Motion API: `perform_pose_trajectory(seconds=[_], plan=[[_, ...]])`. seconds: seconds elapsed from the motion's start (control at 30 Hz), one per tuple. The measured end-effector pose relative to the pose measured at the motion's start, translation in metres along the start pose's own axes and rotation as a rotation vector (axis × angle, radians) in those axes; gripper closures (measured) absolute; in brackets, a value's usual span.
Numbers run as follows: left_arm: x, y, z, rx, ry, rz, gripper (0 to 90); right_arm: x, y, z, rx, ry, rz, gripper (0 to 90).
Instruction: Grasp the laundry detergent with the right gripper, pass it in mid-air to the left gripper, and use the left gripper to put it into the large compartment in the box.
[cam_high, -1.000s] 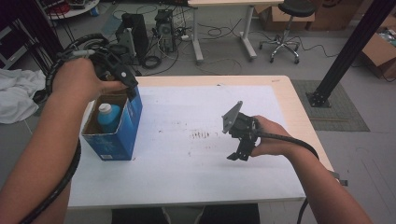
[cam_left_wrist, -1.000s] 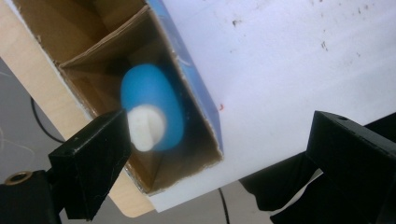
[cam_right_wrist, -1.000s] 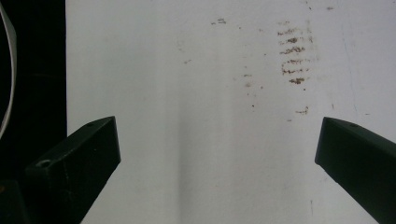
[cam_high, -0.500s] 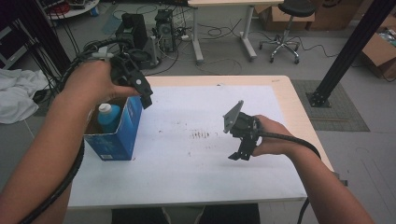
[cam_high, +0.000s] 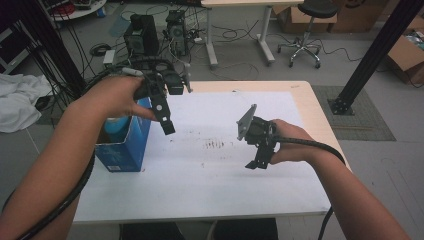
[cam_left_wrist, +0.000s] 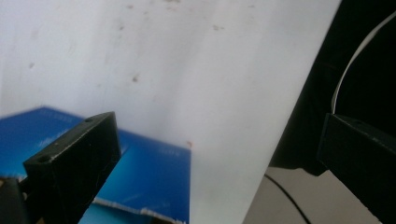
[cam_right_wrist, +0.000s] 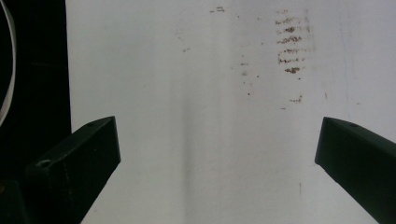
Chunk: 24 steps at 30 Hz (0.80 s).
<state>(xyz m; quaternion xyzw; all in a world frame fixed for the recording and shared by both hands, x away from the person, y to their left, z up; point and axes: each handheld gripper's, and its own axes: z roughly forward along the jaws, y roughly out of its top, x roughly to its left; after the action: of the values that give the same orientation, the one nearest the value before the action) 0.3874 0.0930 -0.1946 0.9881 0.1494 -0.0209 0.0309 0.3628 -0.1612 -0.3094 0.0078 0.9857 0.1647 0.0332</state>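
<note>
A blue cardboard box (cam_high: 122, 145) stands open-topped near the left edge of the white table (cam_high: 210, 195), with a light blue bottle (cam_high: 114, 129) upright inside it. My left gripper (cam_high: 165, 121) hangs just right of the box's top, tilted down. Its jaws have just been opening and stand wide apart with nothing between them. In the left gripper view, the left gripper (cam_left_wrist: 210, 154) looks past the box (cam_left_wrist: 149, 172) onto bare tabletop. My right gripper (cam_high: 257, 161) hovers over the table's right half, open and empty. The right gripper view shows its own jaws (cam_right_wrist: 217, 158) wide over the white surface.
Dark smudge marks (cam_high: 216, 145) lie mid-table, also seen as smudges (cam_right_wrist: 290, 42). Beyond the far edge are computer towers (cam_high: 142, 32), an office chair (cam_high: 305, 30) and a desk. A black post (cam_high: 372, 55) rises at the right, a white cloth (cam_high: 17, 100) lies at the left.
My left gripper has left the top of the blue box and moved right and slightly down, over the table. The bottle stays in the box. The right gripper has held still.
</note>
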Motion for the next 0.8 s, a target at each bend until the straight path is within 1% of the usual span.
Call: perform_pose_trajectory(seconds=[0.03, 0.13, 0.17, 0.2, 0.27, 0.3, 0.33, 0.37, 0.53, 0.8], plan=[[-0.002, 0.001, 0.003, 0.005, -0.011, 0.027, 0.1, 0.000, 0.000, -0.001, 0.003, 0.000, 0.000, 0.0], [-0.006, 0.002, 0.019, 0.031, -0.055, 0.133, 0.1, -0.002, 0.001, -0.002, 0.014, -0.001, -0.003, 0.0], [-0.007, 0.003, 0.024, 0.037, -0.062, 0.152, 0.1, -0.002, 0.001, -0.003, 0.016, -0.003, -0.004, 0.0], [-0.007, 0.004, 0.029, 0.044, -0.068, 0.159, 0.1, -0.003, 0.001, -0.004, 0.014, -0.004, -0.002, 0.0], [-0.008, 0.006, 0.034, 0.042, -0.062, 0.169, 0.1, -0.003, 0.000, -0.004, 0.010, -0.005, 0.001, 0.0], [-0.008, 0.007, 0.035, 0.036, -0.058, 0.177, 0.1, -0.003, -0.001, -0.003, 0.011, -0.005, 0.000, 0.0], [-0.008, 0.007, 0.035, 0.036, -0.058, 0.177, 0.1, -0.003, -0.001, -0.003, 0.011, -0.005, 0.000, 0.0], [-0.010, 0.010, 0.036, 0.023, -0.061, 0.188, 0.1, -0.002, -0.002, -0.003, 0.014, -0.003, 0.000, 0.0], [-0.015, 0.019, 0.035, 0.030, -0.052, 0.222, 0.1, -0.002, -0.005, -0.004, 0.016, -0.005, 0.005, 0.0], [-0.025, 0.033, 0.031, 0.046, -0.042, 0.258, 0.1, -0.001, -0.013, -0.008, 0.009, -0.017, 0.019, 0.0]])
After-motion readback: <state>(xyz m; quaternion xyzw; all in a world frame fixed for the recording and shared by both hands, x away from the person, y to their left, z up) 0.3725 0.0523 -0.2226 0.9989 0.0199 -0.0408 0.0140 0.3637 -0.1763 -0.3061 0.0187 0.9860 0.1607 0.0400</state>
